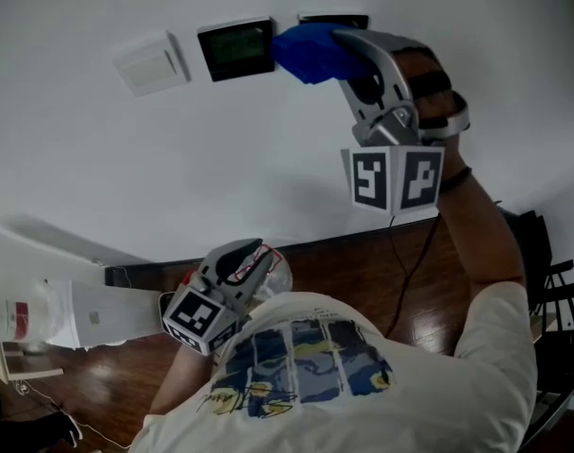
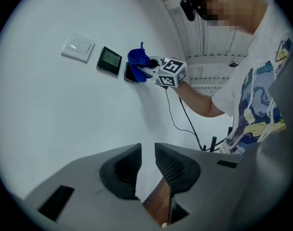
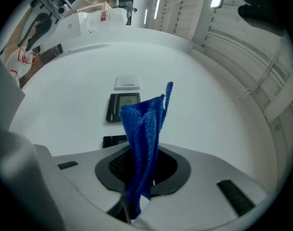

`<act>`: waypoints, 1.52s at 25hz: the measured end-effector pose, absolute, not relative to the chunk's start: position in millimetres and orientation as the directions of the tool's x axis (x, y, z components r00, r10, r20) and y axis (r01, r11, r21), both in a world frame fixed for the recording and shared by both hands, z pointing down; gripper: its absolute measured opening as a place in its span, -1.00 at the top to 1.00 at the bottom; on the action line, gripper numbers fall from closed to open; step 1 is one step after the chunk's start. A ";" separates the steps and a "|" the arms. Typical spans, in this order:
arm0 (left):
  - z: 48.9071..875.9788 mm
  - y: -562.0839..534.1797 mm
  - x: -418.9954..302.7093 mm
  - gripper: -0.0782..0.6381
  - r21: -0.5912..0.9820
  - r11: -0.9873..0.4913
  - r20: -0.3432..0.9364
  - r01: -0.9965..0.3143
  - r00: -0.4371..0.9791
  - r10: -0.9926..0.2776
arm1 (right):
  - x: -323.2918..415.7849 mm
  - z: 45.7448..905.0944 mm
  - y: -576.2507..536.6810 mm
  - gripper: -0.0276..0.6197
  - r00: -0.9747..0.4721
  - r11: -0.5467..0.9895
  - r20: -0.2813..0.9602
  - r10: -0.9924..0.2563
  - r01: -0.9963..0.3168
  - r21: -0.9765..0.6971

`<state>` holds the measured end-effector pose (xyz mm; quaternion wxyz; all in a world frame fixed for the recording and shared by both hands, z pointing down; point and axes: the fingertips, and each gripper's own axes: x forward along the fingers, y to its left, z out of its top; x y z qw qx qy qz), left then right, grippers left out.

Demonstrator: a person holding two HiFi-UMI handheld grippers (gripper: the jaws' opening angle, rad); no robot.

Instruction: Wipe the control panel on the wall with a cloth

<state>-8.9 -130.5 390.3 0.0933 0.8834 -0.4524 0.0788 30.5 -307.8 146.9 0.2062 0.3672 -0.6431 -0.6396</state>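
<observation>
While the right gripper (image 3: 142, 170) clamps the blue cloth (image 1: 311, 51) against the dark control panel (image 1: 336, 17), wiping looks under way. Next: sweep across its face. Left gripper (image 2: 146, 170) hangs low, jaws slightly apart, empty.

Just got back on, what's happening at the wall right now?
The person's right tongs are clamped on a blue cloth and hold it up at the dark panel on the wall, beside the panel with the screen and the white switch. The left tongs hang low, jaws apart, with nothing in them.
</observation>
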 end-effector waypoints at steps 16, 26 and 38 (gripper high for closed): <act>390.2 -136.3 -6.6 0.60 0.094 -0.572 0.232 -0.815 0.577 -0.783 | 31.7 200.0 -320.7 0.68 -0.648 -0.041 -0.144 -0.748 -0.171 0.984; 394.7 -141.0 -4.5 0.60 0.105 -0.570 0.246 -0.815 0.577 -0.779 | 27.1 270.5 -335.2 0.68 -0.659 0.048 -0.039 -0.751 -0.113 0.992; 393.6 -136.1 -15.3 0.60 0.107 -0.573 0.239 -0.813 0.580 -0.779 | 25.3 272.0 -336.0 0.68 -0.661 0.062 -0.031 -0.750 -0.117 0.991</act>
